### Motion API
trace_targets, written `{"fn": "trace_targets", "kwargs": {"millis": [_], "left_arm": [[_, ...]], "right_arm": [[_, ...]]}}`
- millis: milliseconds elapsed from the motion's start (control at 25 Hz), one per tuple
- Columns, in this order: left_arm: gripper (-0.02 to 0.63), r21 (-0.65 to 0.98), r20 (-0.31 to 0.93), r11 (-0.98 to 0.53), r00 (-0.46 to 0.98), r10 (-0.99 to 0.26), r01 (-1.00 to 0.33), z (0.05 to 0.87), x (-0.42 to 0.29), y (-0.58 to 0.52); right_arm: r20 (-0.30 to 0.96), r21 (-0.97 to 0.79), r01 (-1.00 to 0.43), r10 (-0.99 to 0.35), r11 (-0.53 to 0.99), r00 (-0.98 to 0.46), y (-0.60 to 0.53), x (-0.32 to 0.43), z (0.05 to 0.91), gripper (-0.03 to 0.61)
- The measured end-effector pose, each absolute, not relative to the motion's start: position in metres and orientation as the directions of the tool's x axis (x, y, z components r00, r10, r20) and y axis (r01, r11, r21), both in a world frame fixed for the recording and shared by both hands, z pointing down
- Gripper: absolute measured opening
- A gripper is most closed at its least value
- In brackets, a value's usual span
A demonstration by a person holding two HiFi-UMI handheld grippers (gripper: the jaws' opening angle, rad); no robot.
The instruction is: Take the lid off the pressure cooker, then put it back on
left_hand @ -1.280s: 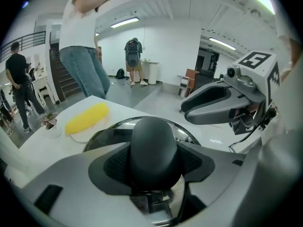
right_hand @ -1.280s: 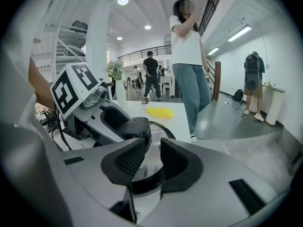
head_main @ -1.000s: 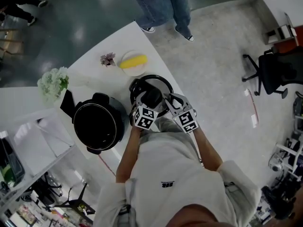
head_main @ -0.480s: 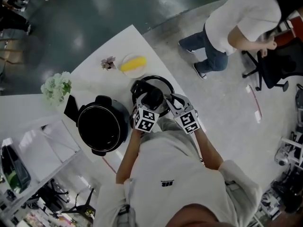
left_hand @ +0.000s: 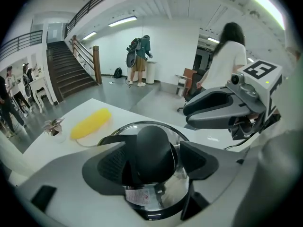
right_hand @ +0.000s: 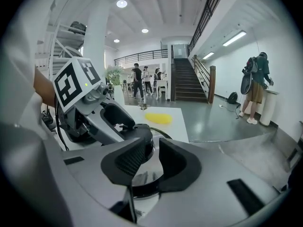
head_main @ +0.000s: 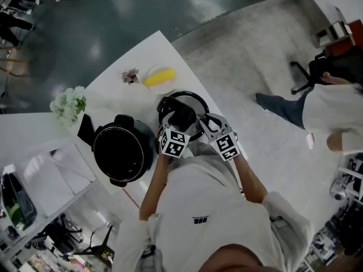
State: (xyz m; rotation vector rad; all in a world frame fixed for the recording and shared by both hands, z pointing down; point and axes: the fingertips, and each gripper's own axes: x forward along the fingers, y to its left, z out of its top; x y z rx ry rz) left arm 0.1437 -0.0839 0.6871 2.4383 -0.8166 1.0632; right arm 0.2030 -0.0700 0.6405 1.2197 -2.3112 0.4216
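Only a passer-by (head_main: 332, 109) has walked off right; my tongs haven't shifted. The lid (head_main: 197, 102) lies flat on the table (head_main: 150, 50), knob (left_hand: 152, 145) up, just right of the open cooker (head_main: 122, 152). My left gripper (left_hand: 152, 159) clasps the knob; my right gripper (right_hand: 150, 159) gapes empty above the lid.

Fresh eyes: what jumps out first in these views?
The left gripper has its jaws closed round the black knob of the lid, which lies on the table. Left of it in the head view stands the open pressure cooker. The right gripper hovers open at the lid's rim.
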Motion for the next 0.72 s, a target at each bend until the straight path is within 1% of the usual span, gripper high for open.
{"fn": "trace_targets", "kwargs": {"millis": [400, 560, 720], "left_arm": [[0.367, 0.088, 0.794, -0.743, 0.497, -0.350, -0.663, 0.703, 0.147, -0.087], [0.342, 0.086, 0.809, -0.724, 0.472, -0.350, -0.684, 0.711, 0.148, -0.090], [0.331, 0.090, 0.818, -0.709, 0.458, -0.348, -0.699, 0.718, 0.150, -0.091]], "right_arm": [[0.564, -0.054, -0.812, -0.654, 0.581, -0.505, -0.074, 0.209, 0.645, 0.095], [0.569, -0.060, -0.804, -0.642, 0.591, -0.514, -0.077, 0.212, 0.648, 0.094], [0.571, -0.065, -0.798, -0.634, 0.599, -0.522, -0.081, 0.215, 0.650, 0.094]]}}
